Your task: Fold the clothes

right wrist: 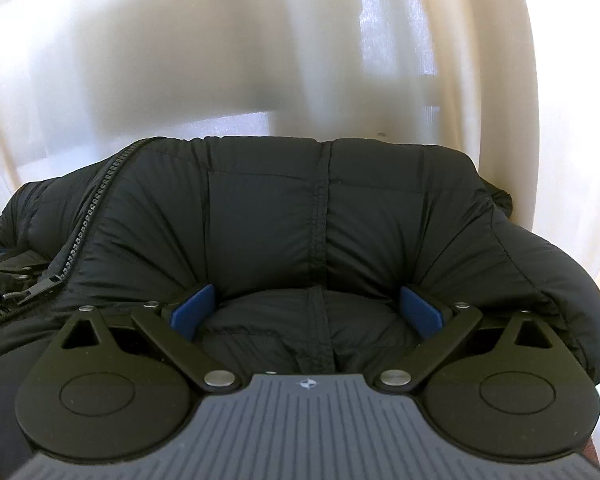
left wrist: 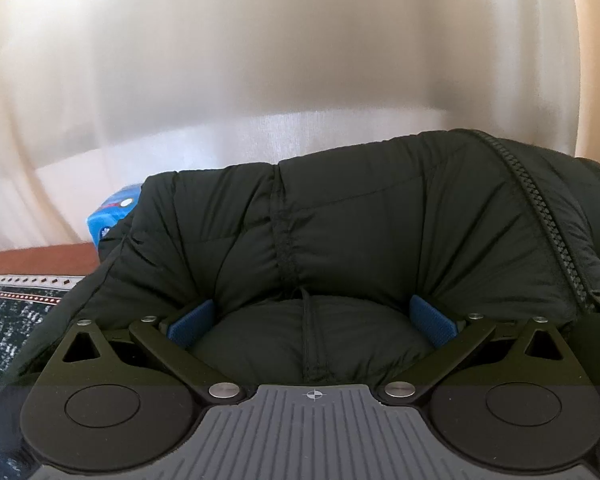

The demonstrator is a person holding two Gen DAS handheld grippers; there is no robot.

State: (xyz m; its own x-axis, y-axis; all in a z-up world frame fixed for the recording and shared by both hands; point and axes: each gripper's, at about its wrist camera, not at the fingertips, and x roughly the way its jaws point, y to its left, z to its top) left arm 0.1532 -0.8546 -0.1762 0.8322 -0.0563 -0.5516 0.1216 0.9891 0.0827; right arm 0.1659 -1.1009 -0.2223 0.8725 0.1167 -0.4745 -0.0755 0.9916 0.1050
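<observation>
A black puffer jacket (left wrist: pixel 380 216) fills the lower half of the left wrist view, its zipper (left wrist: pixel 540 216) running down the right side. My left gripper (left wrist: pixel 310 322) is shut on a thick bunch of it; creases fan out from the blue pads (left wrist: pixel 190 324). In the right wrist view the same jacket (right wrist: pixel 260 208) shows a centre seam, with the zipper (right wrist: pixel 88 216) and its pull (right wrist: pixel 32 290) at the left. My right gripper (right wrist: pixel 308 312) is likewise shut on a bulging fold, jaws held wide by the padding.
White curtains (left wrist: pixel 260 60) hang behind the jacket in both views. A blue printed pack (left wrist: pixel 112 216) peeks out at the jacket's left edge. Below it lie a brown surface (left wrist: pixel 36 256) and a dark patterned cloth (left wrist: pixel 4 320).
</observation>
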